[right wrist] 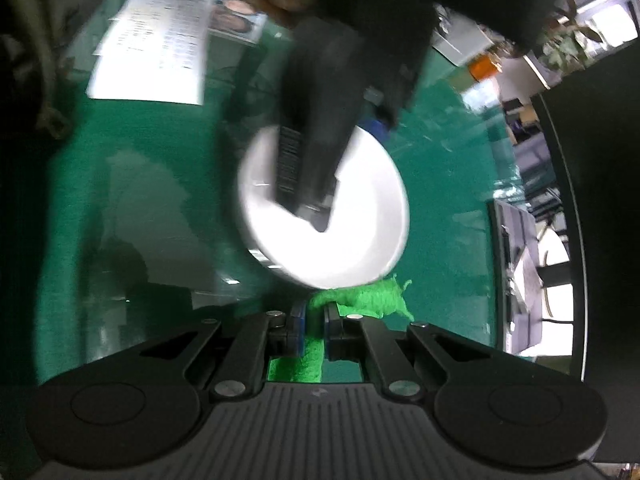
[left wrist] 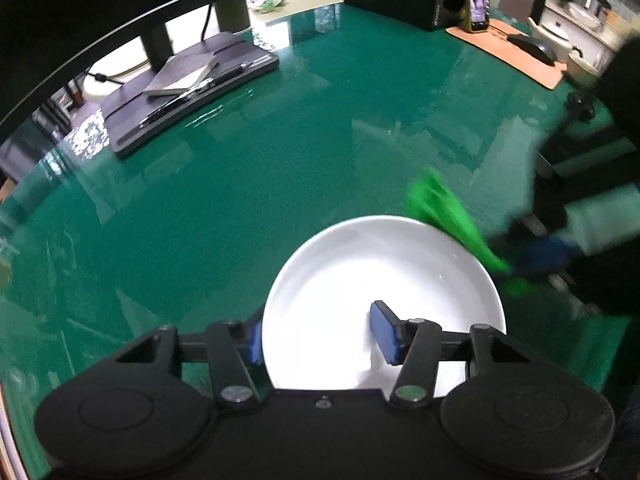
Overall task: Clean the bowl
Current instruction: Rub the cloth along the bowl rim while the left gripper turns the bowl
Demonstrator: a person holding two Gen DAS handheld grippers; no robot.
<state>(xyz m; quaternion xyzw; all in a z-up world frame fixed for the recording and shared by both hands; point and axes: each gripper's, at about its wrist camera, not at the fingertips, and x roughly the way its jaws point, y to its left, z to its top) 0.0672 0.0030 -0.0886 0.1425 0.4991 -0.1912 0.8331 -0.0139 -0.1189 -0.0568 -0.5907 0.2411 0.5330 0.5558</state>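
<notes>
1. Two sets of tongs are at work over one white bowl (left wrist: 384, 304), which sits on the green counter (left wrist: 240, 200).
2. The left tongs (left wrist: 320, 336) straddle the bowl's near rim: one blue pad (left wrist: 383, 332) is inside the bowl, the other is outside against the wall, the rim between them. Whether the pads actually press on it, I cannot tell.
3. The right tongs (right wrist: 315, 330) are clamped tight on a bright green cloth (right wrist: 360, 300), which bunches up just ahead of their tips and trails back between the pads.
4. From the right tongs, the bowl (right wrist: 324, 216) lies directly ahead, its near edge touching or just over the cloth.
5. From the left tongs, the cloth (left wrist: 448, 216) is at the bowl's far right rim, blurred, with the right tongs' blue pads just beside it.
6. The left tool's dark body hangs over the bowl in the right view, hiding part of its inside.
7. Further off from the left tongs: a black monitor stand (left wrist: 192, 88) far left, a tan mat (left wrist: 516, 52) with a mouse far right.
8. Beyond the bowl from the right tongs lies a printed sheet (right wrist: 156, 48).
</notes>
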